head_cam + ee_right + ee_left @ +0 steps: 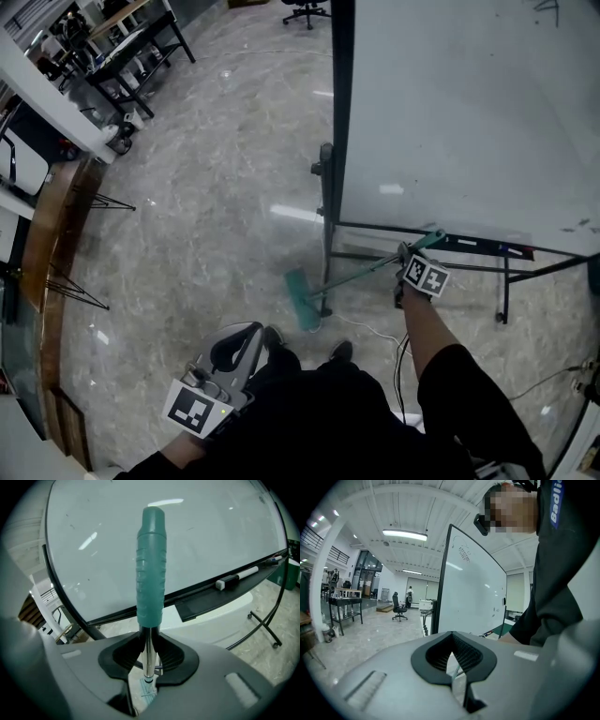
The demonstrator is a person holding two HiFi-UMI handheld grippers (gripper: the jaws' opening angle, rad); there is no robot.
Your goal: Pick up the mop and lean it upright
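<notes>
Mop w/ flat teal head, thin metal shaft and ribbed teal plastic grip stands tilted. Its head is on the grey marble floor just in front of the big white whiteboard, near the board's left stand leg. The shaft slants up twd the board's lower edge. Right hand-held gripper is clamped on the metal shaft right below the teal grip, pads pressing both sides. Grip end points at the board face, above its black tray. Left hand-held gripper sits well away from the board by the person's legs, jaws together, nothing btwn them.
</notes>
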